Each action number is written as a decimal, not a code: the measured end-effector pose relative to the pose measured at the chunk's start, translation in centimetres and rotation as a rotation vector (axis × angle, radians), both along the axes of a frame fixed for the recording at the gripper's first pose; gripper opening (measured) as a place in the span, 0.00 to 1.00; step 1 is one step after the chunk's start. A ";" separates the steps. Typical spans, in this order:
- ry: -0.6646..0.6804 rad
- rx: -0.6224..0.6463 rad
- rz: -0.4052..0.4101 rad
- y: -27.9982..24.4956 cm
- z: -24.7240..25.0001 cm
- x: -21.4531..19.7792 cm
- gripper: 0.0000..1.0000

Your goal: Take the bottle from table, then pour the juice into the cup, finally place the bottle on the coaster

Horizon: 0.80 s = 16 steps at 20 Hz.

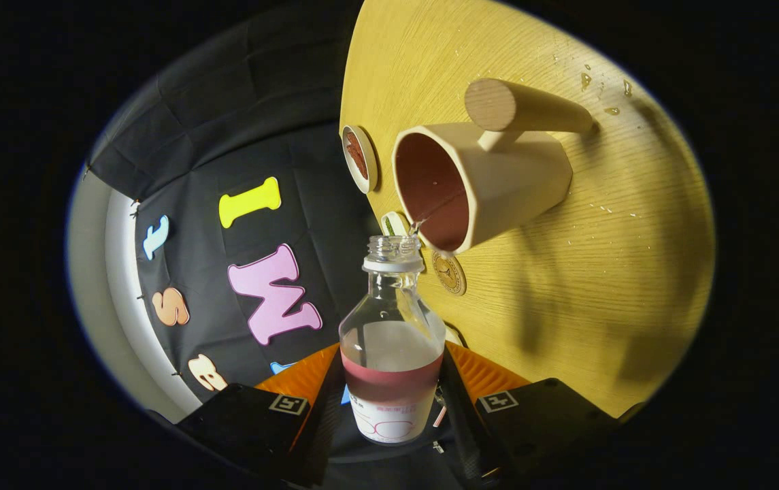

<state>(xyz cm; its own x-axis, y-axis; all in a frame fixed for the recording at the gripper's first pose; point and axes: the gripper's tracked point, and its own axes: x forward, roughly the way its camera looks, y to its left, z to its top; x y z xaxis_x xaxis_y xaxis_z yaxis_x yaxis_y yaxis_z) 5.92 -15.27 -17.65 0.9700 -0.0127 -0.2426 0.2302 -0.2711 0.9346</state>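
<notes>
Two fingers (341, 395) grip the bottle (392, 354), its mouth at the cup (477, 184); three small, seemingly coaster-like discs (360, 158) nearby.

We count one clear plastic bottle (392, 340) with a pink label, clamped between the two fingers of one gripper (392, 401). One beige cup (481, 187) with a wooden handle stands on one round wooden table (600, 286). Near the cup we count three small round coasters: one red-centred (360, 158), one greenish (394, 223), one brown (449, 273).
</notes>
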 end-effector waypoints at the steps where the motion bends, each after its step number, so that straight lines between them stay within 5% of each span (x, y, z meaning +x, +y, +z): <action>1: -0.003 0.006 -0.003 0.0 0.1 0.0 0.76; 16: -0.025 0.075 -0.017 -0.1 0.7 0.6 0.76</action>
